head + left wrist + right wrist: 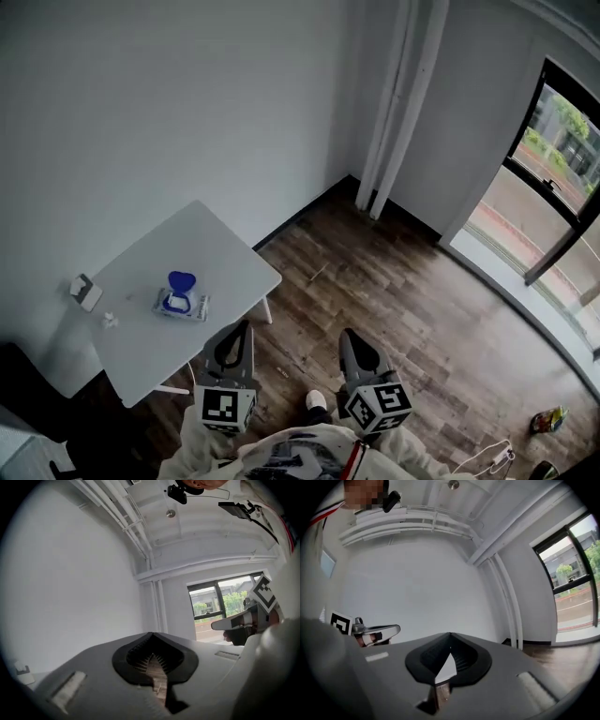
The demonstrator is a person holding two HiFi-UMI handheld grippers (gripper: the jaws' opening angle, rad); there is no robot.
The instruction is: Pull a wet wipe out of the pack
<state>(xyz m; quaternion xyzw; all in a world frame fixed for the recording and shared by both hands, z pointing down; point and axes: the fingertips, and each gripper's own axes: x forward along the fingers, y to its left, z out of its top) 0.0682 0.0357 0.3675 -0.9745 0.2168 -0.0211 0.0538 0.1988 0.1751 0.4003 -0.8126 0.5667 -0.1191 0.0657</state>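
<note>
Farthest left, at the edge of the white table (pixel 216 239), sits a small white device (pixel 85 292), with a tiny white scrap (pixel 110 321) near it. Next comes the wet wipe pack (pixel 183 305), lying flat on the table toward its near side, its blue lid (pixel 181 281) flipped up; whether a wipe pokes out is too small to tell. Its long axis runs roughly across the picture, slightly tilted. The left gripper (pixel 247 325) hangs just at the table's near edge, to the right of the pack and clearly the nearer of the 2; its jaws are pressed together with nothing between them. The right gripper (pixel 347 333) hangs over the wooden floor (pixel 394 281), well apart from the pack, jaws likewise closed and empty. So the reach, as I judge it, goes left and forward over the table edge, and the jaws must part first. Nothing stands between the grippers and the pack. A window (pixel 562 159) fills the far right
</note>
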